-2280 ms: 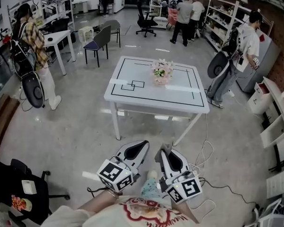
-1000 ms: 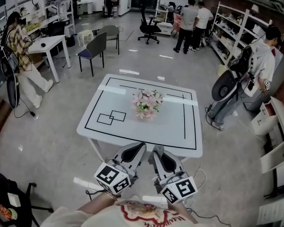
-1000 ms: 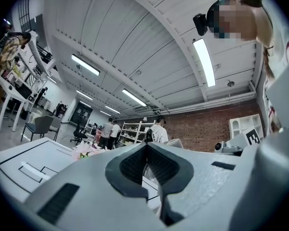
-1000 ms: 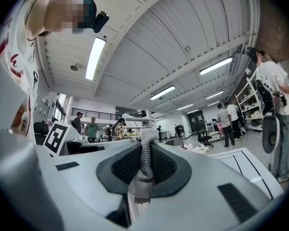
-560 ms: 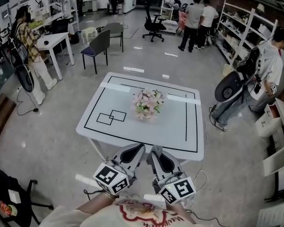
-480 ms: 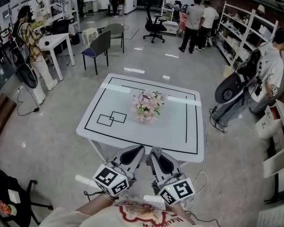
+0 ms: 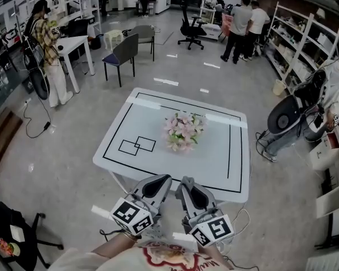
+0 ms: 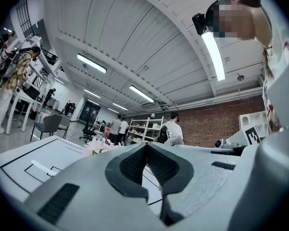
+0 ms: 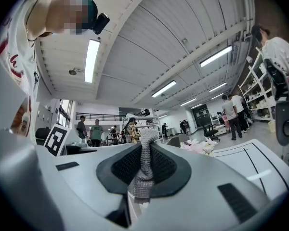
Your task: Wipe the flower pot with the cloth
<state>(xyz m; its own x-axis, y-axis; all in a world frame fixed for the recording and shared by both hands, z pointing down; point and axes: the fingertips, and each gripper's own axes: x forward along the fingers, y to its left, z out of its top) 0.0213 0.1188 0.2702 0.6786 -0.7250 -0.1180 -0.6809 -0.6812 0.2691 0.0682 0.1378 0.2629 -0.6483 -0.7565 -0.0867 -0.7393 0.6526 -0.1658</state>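
Observation:
A pot of pink and white flowers (image 7: 184, 131) stands near the middle of a white table (image 7: 135, 123) marked with black lines. Both grippers are held side by side short of the table's near edge, pointing toward it. My left gripper (image 7: 160, 179) is shut with nothing between its jaws (image 8: 145, 146); the flowers (image 8: 98, 147) show beyond it. My right gripper (image 7: 186, 181) is shut on a grey knitted cloth (image 9: 144, 170), which sticks out between the jaws (image 9: 147, 143). The flowers (image 9: 200, 147) and table (image 9: 253, 163) lie ahead to its right.
Several people stand around the room: one at a desk (image 7: 73, 41) on the left, some at the back by shelves (image 7: 305, 44), one at the right (image 7: 327, 103). Chairs (image 7: 124, 52) stand behind the table. Cables (image 7: 246, 219) lie on the floor at right, a black chair (image 7: 11, 230) at left.
The table and flowers have come nearer and look larger in the head view. Both grippers stay together at the bottom of the view, jaws unchanged.

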